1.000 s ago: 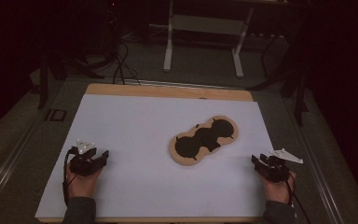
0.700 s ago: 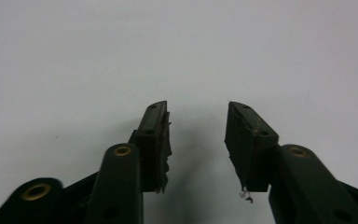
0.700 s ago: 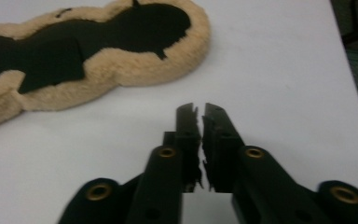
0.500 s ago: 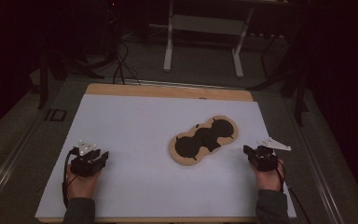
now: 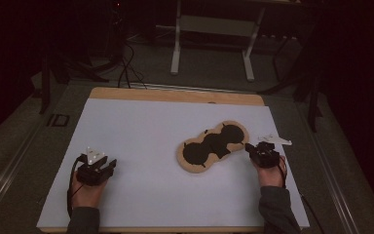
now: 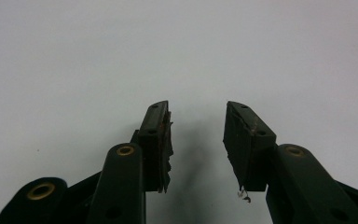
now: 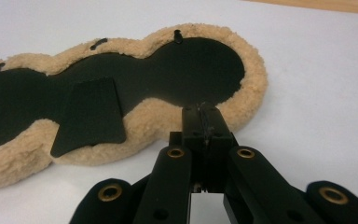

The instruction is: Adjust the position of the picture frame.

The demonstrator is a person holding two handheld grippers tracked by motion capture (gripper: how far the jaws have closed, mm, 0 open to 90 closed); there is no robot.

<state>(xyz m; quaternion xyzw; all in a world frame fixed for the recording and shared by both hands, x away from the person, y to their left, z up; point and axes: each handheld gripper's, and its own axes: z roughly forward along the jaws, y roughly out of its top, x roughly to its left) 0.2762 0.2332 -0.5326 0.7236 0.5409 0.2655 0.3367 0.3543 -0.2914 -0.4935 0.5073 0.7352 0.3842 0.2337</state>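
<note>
Fleece-edged pad (image 5: 214, 146), black in the middle with a tan woolly border, lies flat on the white table (image 5: 136, 131) just ahead of the right tongs (image 7: 204, 112), whose closed, empty tips sit at its fluffy rim. It looks light, soft and floppy, likely to sag when lifted, so the thick border nearest those tongs seems the best hold. Well to the other side, the left tongs (image 6: 198, 135) stand half open over bare table, having just been closing, nothing between them.

In the right gripper view we lose the fleece pad (image 7: 23, 163) past the frame's edge at nine o'clock, and our right hand-held gripper (image 7: 205, 114) hides its near rim.
</note>
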